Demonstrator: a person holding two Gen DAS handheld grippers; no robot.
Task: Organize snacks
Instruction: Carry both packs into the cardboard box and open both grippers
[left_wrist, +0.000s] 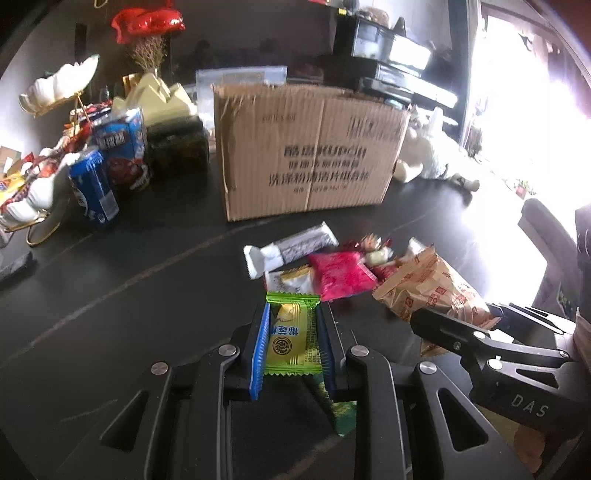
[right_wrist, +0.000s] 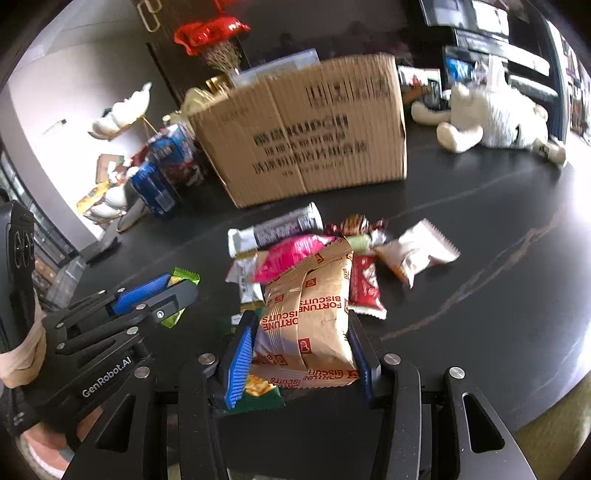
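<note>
Snacks mostly unsorted: pile (right_wrist: 325, 254) lies on the dark table (right_wrist: 480, 258) before the cardboard box (right_wrist: 314, 129). Left gripper (left_wrist: 291, 332) clamps a yellow-green packet (left_wrist: 291, 332); right gripper (right_wrist: 301, 339) clamps the Fortune Biscuits bag (right_wrist: 310, 314) (box contents hidden).

I see a dark bench (left_wrist: 129, 295) carrying a cardboard box (left_wrist: 306, 151), loose snack packets (right_wrist: 306, 251), a blue can (left_wrist: 94, 188) and a plush toy (right_wrist: 491, 118).

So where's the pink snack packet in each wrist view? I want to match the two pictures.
Left wrist: pink packet right of centre, past the left gripper, beside the brown biscuit bag.
Right wrist: pink packet at centre, partly behind the biscuit bag held by the right gripper.
Shared landmark: the cardboard box behind the pile.
</note>
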